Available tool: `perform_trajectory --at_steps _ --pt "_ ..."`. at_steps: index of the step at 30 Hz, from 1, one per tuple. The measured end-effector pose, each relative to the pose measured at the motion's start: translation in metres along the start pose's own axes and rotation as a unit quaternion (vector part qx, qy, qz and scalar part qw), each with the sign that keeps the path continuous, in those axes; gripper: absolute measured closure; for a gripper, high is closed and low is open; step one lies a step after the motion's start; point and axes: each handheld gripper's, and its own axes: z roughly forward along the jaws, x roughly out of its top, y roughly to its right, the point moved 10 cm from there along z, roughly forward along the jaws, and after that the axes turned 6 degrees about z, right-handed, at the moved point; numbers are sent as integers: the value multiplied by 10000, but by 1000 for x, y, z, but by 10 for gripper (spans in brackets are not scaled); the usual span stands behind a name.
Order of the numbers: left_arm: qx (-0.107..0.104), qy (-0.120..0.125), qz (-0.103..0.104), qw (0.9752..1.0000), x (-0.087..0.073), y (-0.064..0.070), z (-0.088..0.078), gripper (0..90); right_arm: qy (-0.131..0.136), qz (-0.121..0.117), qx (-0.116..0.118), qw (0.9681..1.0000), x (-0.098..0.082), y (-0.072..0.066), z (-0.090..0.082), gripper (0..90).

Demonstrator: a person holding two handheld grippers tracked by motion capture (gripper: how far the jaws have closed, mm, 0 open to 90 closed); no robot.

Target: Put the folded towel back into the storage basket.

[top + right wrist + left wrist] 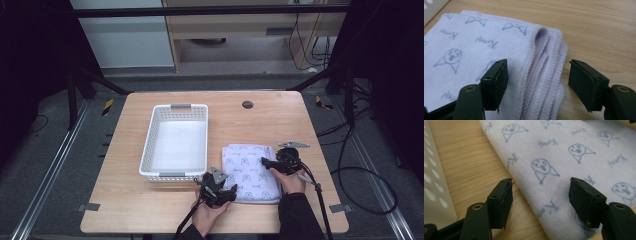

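Note:
A folded pale-lilac towel (252,172) with blue printed faces lies flat on the wooden table, right of the basket. My left gripper (224,189) is open at the towel's near left corner; in the left gripper view its jaws straddle the towel's (564,157) edge, one over wood, one over cloth. My right gripper (266,162) is open at the towel's right side. In the right gripper view its jaws bracket the stacked folded layers (544,75) of that edge without closing on them.
A white perforated plastic basket (150,145), empty, stands left of the towel. A small dark round grommet (247,104) sits in the table's far part. Cables trail off the table's right side. Bare wood (140,205) lies along the near left.

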Motion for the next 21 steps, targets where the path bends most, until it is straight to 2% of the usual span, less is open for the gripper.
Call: perform_trajectory --at_steps 3,6,9,12,18,21 --pt "-47 2 -66 10000 0 0 1 346 7 32 46 10000 -1 -1 0 337" --pt "-68 -2 -155 9999 -1 1 1 356 -10 54 130 9999 -1 -4 0 421" --pt "-73 -1 -132 9999 -2 1 1 388 -10 58 188 9998 -2 -6 0 455" --pt "14 55 -111 9999 -1 3 1 413 -21 74 235 9997 -2 -7 0 485" --pt "57 136 -169 9997 -1 5 1 453 -35 152 311 9994 -3 -10 -1 556" --pt "-42 131 -275 9995 -2 5 1 473 -56 209 393 9990 -4 -11 -1 595"
